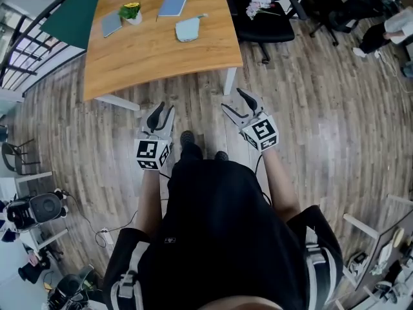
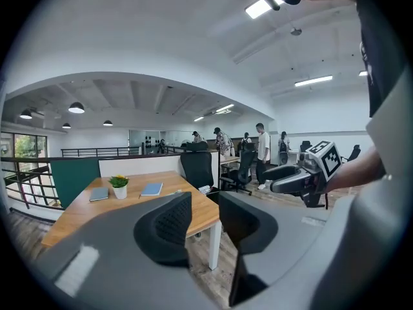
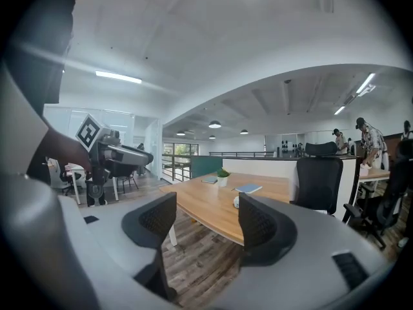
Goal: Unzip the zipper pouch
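Work on the zipper looks not yet begun: the pale blue pouch (image 1: 187, 30) lies untouched on the wooden table (image 1: 161, 60), right of centre and just nearer than a blue notebook (image 1: 173, 5), while the person stands back from the near edge. Both tools are held over the floor, well apart from the pouch. The left gripper (image 1: 159, 108) has its jaws partly spread with nothing between them, and the right gripper (image 1: 233, 101) is spread wider, also empty. Everything is left: approach, pin the pouch, catch the pull and draw it along. The pouch seems to lie with its long axis slanting from near left to far right, a small tab pointing far right; whether the zipper is closed is too small to tell.
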A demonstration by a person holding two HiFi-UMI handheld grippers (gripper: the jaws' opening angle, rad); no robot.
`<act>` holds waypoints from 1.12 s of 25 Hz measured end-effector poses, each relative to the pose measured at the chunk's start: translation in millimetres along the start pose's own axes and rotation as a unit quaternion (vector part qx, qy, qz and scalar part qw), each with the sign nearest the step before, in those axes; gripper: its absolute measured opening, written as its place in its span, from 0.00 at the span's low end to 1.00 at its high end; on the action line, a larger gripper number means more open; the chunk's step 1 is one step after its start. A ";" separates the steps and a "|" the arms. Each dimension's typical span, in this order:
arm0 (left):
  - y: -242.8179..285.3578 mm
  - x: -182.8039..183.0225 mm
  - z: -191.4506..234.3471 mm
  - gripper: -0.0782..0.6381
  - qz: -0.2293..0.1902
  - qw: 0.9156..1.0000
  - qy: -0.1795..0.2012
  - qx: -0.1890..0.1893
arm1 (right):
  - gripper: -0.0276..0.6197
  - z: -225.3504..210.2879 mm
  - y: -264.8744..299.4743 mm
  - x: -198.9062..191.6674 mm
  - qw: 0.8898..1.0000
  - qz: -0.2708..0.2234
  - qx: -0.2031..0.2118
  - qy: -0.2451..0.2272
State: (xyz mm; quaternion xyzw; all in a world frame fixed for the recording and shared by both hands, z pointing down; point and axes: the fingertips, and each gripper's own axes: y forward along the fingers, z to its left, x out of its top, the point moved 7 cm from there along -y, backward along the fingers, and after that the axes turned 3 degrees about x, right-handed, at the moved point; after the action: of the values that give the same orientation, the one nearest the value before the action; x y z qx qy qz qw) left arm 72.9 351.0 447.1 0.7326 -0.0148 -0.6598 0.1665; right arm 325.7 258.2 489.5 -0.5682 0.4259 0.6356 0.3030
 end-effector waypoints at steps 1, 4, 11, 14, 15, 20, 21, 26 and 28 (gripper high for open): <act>1.6 0.5 2.2 0.31 -0.003 1.000 -0.003 -0.001 | 0.53 -1.3 0.6 0.2 1.000 0.000 -0.004 0.001; 7.0 2.0 10.8 0.39 -0.013 1.000 -0.015 -0.007 | 0.61 -4.8 4.6 1.0 1.000 0.003 -0.017 -0.001; 20.2 -0.7 36.8 0.44 -0.016 0.999 -0.029 -0.036 | 0.63 -4.2 24.4 3.4 0.999 0.011 -0.037 0.003; 28.7 -1.0 53.6 0.45 -0.017 0.998 -0.036 -0.050 | 0.63 -6.3 36.2 4.3 0.998 0.012 -0.051 0.017; 31.5 -0.9 60.2 0.45 -0.017 0.998 -0.037 -0.054 | 0.63 -7.0 40.4 4.9 0.998 0.013 -0.056 0.021; 53.7 1.3 95.8 0.45 -0.014 0.996 -0.038 -0.076 | 0.62 -12.6 64.4 13.6 0.996 0.016 -0.083 0.023; 59.1 2.0 101.7 0.45 -0.014 0.996 -0.038 -0.080 | 0.62 -14.3 69.1 14.8 0.996 0.018 -0.087 0.022; 83.8 5.2 130.1 0.44 -0.020 0.993 -0.045 -0.111 | 0.60 -19.3 96.2 19.7 0.993 0.028 -0.111 0.026; 92.4 5.3 140.6 0.44 -0.021 0.991 -0.048 -0.125 | 0.58 -20.4 106.5 21.6 0.992 0.030 -0.119 0.027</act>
State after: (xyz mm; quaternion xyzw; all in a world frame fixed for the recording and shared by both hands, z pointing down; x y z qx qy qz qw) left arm -44.8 230.9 456.0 0.6738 0.0754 -0.6939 0.2425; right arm 238.9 189.7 489.5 -0.6038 0.3721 0.6753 0.2021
